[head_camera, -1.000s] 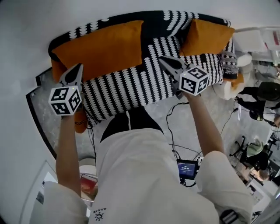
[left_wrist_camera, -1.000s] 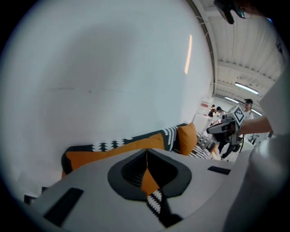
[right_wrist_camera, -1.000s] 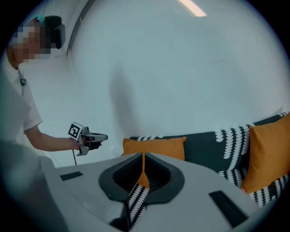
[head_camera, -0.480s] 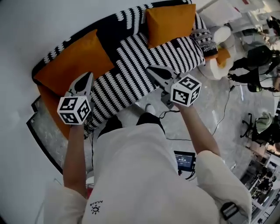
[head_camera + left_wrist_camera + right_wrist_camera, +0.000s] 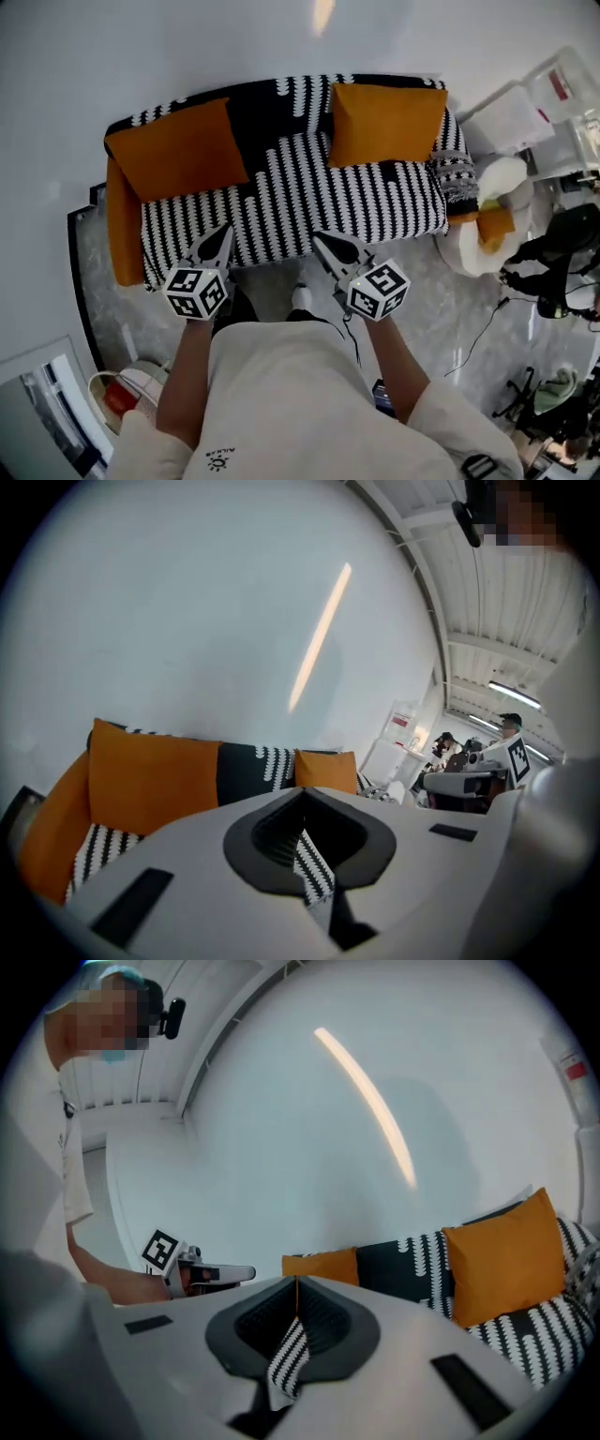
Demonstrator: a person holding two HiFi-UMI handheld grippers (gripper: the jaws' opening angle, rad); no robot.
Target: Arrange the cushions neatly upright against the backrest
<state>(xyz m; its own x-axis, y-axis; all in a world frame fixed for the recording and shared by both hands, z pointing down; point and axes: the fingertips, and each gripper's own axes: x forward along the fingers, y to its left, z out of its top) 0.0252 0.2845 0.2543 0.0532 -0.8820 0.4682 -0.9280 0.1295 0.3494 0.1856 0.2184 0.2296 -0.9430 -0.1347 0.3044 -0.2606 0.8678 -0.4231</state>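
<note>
A person stands back from a black-and-white patterned sofa (image 5: pixel 309 202) at twelve o'clock, with the left hand-held gripper (image 5: pixel 221 240) and the right hand-held gripper (image 5: pixel 326 246) raised toward it. Both have their jaws pressed together and carry nothing. The striped cloth glimpsed through each gripper is only the sofa seat beyond.

The left cushion (image 5: pixel 178 150), at about eleven o'clock, and the right cushion (image 5: pixel 387 122), at about one o'clock, both stand on the seat and lean on the backrest (image 5: pixel 277 98). They are well apart from each other.

The job looks close to finished, and this appears to be a checking pause. Done well, any last touch would mean opening one gripper wide and pinching a top corner rather than the soft middle. The cushion would then be squared so that its lower edge sits flat on the seat. The left one looks slightly skewed.

An orange panel (image 5: pixel 124 230) runs along the sofa's nine o'clock end; whether it is an arm or a third cushion cannot be told. The floor (image 5: pixel 469 281) is grey and mottled, with cables trailing across it. A plain pale wall (image 5: pixel 187 37) rises behind, a white seat (image 5: pixel 502 183) stands at two o'clock, and other people work farther off.
</note>
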